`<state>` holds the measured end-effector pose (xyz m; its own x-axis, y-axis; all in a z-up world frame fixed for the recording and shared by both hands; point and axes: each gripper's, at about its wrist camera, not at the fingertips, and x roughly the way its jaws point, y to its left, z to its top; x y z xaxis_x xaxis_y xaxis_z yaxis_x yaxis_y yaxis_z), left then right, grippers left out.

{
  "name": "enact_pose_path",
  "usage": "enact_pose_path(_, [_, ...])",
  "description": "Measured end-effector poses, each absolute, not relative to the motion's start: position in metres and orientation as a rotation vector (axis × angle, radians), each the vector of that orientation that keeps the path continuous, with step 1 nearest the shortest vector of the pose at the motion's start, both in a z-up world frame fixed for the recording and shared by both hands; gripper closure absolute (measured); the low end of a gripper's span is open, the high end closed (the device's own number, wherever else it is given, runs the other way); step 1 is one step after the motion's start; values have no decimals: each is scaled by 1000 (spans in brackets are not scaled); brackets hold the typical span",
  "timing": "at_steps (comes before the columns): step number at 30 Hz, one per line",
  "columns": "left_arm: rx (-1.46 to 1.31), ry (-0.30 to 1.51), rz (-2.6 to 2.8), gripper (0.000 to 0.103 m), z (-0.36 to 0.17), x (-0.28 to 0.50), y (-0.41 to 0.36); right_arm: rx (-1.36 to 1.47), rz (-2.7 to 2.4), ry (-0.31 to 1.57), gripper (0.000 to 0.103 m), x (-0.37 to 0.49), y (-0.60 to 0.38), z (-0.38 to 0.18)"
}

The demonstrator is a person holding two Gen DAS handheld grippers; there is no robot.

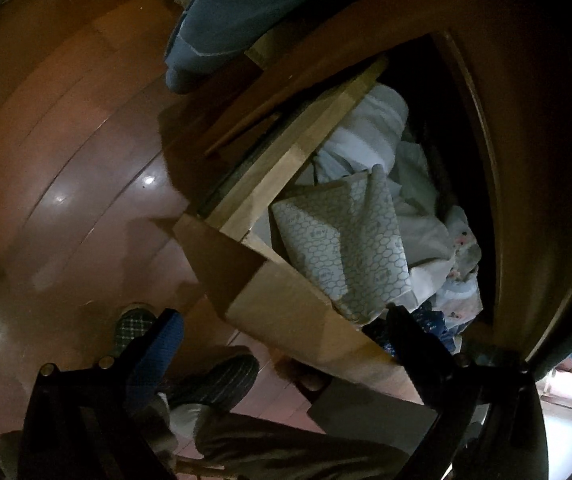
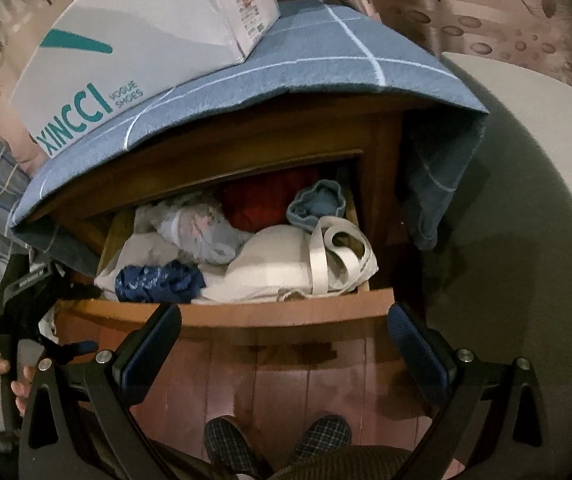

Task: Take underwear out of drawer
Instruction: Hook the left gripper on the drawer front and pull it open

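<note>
Drawer (image 2: 222, 312): pulled open, contents exposed for picking.
Underwear (image 2: 158, 280): dark blue patterned piece, front-left in the drawer, on pale laundry (my likeliest target).
My right claw (image 2: 282, 344): wide, empty, hovering before the drawer front.
My left claw (image 1: 282, 344): wide, empty, straddling the drawer's corner, one finger just beside the blue piece.

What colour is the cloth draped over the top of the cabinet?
The cloth is blue with thin white grid lines, clearest in the right wrist view.
</note>
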<state>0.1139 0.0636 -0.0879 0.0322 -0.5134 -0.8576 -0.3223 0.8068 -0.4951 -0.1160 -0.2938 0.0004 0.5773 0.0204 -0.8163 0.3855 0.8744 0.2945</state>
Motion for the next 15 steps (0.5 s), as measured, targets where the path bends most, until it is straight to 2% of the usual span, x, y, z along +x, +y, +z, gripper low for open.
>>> enact_pose_path(15, [-466,1602,-172,0,-82,90,57,474,-202,952,1,-108,-301,11])
